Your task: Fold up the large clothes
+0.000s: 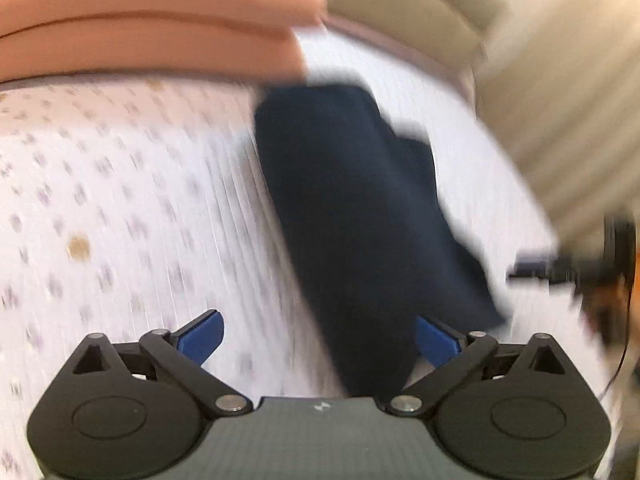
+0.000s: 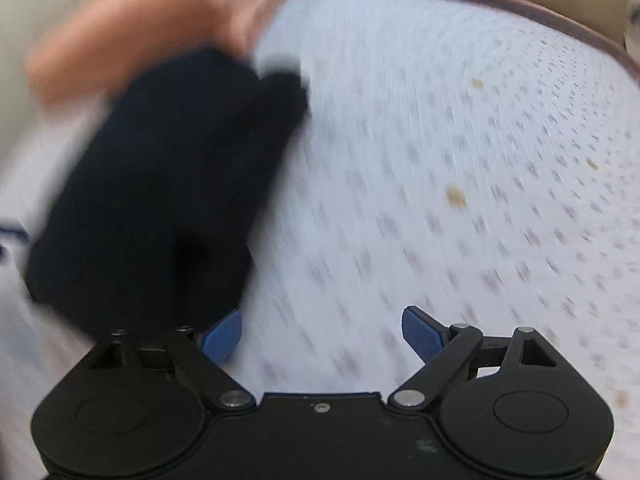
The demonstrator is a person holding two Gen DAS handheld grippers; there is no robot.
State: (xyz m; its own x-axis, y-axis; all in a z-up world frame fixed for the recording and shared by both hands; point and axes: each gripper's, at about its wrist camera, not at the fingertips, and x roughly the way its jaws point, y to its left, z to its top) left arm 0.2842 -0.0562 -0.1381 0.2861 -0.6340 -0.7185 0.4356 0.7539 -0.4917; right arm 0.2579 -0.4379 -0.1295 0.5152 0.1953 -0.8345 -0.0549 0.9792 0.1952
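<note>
— Looking along your left gripper (image 1: 320, 340), what are you seeing?

— You are seeing, on the left, a white sheet (image 1: 120, 208) with small mauve flecks spreading under you, and a peach-coloured pillow (image 1: 152, 28) lying along its far edge. You are holding the jaws spread wide, blue pads well apart and pressing on nothing. The dark navy garment (image 1: 352, 200) is lying on the sheet in a long folded strip, its near end reaching down between your fingers; whether it is brushing the right pad (image 1: 436, 344), you cannot tell, since everything is smearing with blur. Further right, part of the other tool (image 1: 568, 268) is showing at the edge.

— And along your right gripper (image 2: 322, 336)?

— You are seeing the navy garment at far left, bunching darkly beside and behind your left blue pad (image 2: 222, 338). You are keeping these jaws wide too, gripping nothing. Rightward, the flecked sheet is stretching away to a mauve border (image 2: 520, 0).
</note>
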